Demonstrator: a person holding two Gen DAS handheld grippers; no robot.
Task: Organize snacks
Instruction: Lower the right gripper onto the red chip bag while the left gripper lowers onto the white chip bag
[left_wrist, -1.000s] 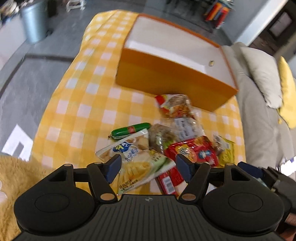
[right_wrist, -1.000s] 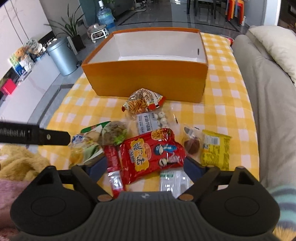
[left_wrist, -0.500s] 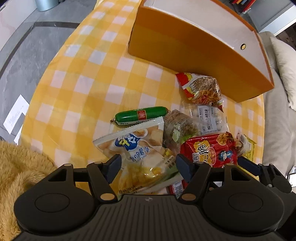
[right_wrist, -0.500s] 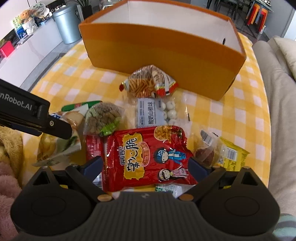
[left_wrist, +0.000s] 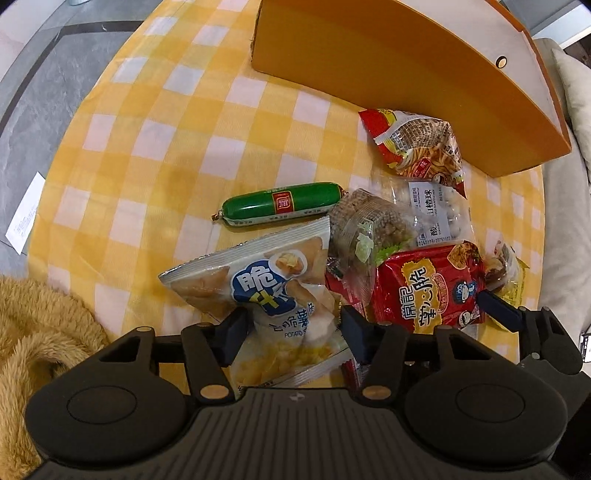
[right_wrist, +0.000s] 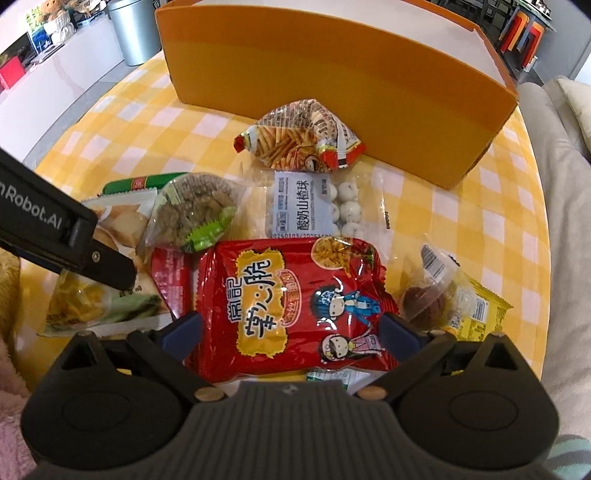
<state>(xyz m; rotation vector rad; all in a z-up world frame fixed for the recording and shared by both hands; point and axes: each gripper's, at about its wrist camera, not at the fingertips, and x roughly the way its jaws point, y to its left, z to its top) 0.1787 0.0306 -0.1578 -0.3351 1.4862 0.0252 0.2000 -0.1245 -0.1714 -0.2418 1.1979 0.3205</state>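
Across the top of both frames sits the orange box (left_wrist: 424, 74), long side facing the snack pile, standing on the yellow-check cloth of the counter (left_wrist: 155, 122). Its inside isn't visible from this low angle, so can't tell what's in it; every snack in view lies outside, on the cloth in front.

Step in hand, my read: first pick-ups, both sides lined up at once. Left tool (left_wrist: 288, 328) is spread, w/ the potato chip bag (left_wrist: 273, 295) lying between its blue tips, lower centre of the left frame; no pinch yet. Right tool (right_wrist: 291, 328) is spread wider, straddling the red noodle-snack pack (right_wrist: 291, 306) at lower centre of the right frame; tips beside the pack's edges, contact unclear.

Next prob calls for closing on each bag's lower edge, lifting clear of the neighbours, then carrying over the box wall. Bags are puffy and slick, so a light squeeze near the seam looks safest. Red pack overlaps other wrappers, which may drag along.

Writing, big to small:
- Red pack: large yellow Chinese characters, cartoon boy + girl.
- Chip bag: blue/white Chinese logo, "POTATO" partly readable.
- Clear bag of white balls (right_wrist: 317, 210): "酸奶山楂球", date digits beneath, too small to trust.
- Green sausage (left_wrist: 280, 203): small red square label, unreadable.
- Left tool's arm, left edge of the right frame: "Robot.AI", start cut off.
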